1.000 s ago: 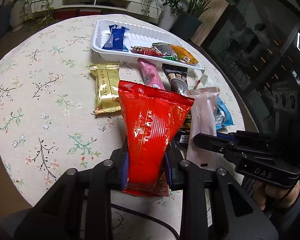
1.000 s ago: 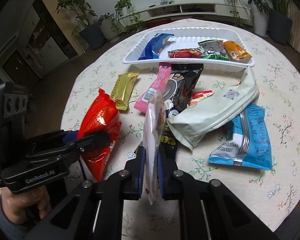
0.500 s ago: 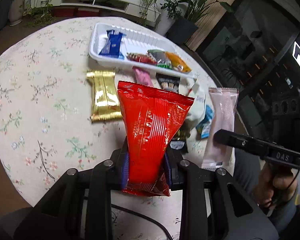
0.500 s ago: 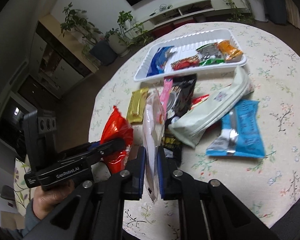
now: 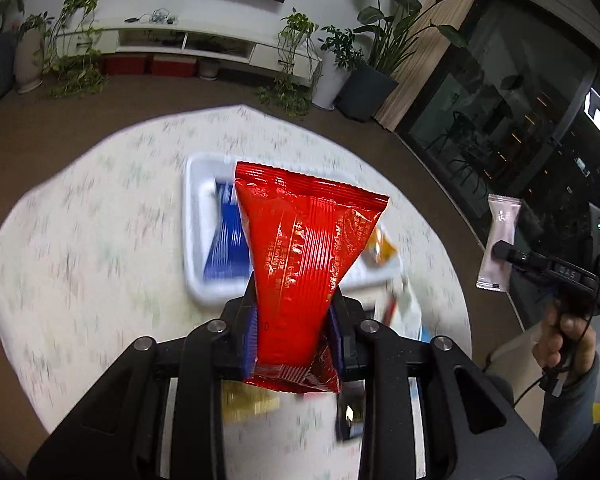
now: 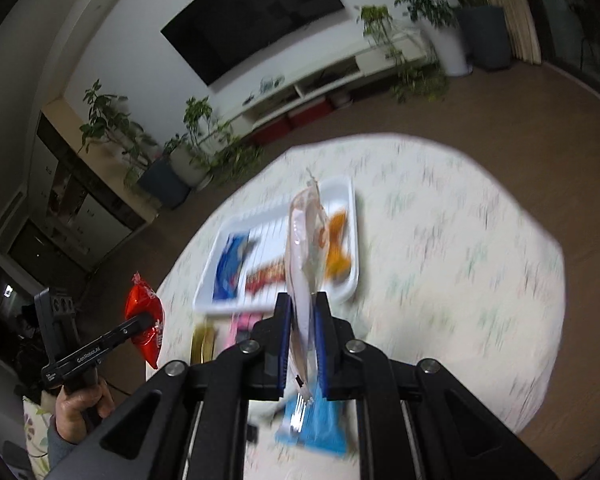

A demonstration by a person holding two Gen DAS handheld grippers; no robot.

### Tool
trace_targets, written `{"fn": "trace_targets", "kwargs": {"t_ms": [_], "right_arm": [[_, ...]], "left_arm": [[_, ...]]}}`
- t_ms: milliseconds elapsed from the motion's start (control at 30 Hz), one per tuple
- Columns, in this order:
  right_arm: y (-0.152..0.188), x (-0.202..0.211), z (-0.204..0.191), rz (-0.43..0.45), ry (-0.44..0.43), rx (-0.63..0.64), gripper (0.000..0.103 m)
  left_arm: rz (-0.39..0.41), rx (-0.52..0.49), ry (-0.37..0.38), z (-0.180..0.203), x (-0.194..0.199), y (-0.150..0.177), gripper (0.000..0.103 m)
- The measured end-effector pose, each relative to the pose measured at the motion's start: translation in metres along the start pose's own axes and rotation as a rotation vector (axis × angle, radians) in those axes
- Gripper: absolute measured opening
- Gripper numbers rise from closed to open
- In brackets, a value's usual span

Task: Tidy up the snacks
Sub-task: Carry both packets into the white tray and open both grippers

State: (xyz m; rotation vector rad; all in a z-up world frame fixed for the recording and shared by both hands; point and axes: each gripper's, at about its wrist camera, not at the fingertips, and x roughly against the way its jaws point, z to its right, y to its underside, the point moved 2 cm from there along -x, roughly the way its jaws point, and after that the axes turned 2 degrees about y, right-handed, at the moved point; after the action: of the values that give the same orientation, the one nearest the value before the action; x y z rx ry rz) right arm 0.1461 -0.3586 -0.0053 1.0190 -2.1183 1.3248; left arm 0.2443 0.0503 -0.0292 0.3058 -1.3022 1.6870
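Observation:
My left gripper is shut on a red snack bag, held upright high above the round table. Behind the bag lies the white tray with a blue packet and an orange packet in it. My right gripper is shut on a thin pale pink packet, seen edge-on above the white tray. The left gripper with the red bag shows at the left of the right wrist view. The right gripper with the pink packet shows at the right of the left wrist view.
A gold wrapper, a pink packet and a light blue packet lie on the floral tablecloth near the tray's front. Potted plants, a low white cabinet and a dark screen stand beyond the table. Everything on the table is blurred.
Both grippers have risen from the table with their packets and moved toward the tray. The table and tray now look smaller and lower in both views.

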Motion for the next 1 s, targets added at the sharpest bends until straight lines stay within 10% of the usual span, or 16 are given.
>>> {"fn": "trace_targets", "kwargs": {"t_ms": [300,1000], "right_arm": [[-0.051,-0.097,-0.049,-0.133,-0.108,0.083,0.012],[-0.022,-0.227,-0.036,-0.371,0.003,0.113,0.012]], "left_arm": [[-0.097,-0.026,-0.033,0.005,-0.089,-0.076,0.026],[-0.191,-0.022,-0.088,-0.001,-0.189,-0.06,0.027]]}}
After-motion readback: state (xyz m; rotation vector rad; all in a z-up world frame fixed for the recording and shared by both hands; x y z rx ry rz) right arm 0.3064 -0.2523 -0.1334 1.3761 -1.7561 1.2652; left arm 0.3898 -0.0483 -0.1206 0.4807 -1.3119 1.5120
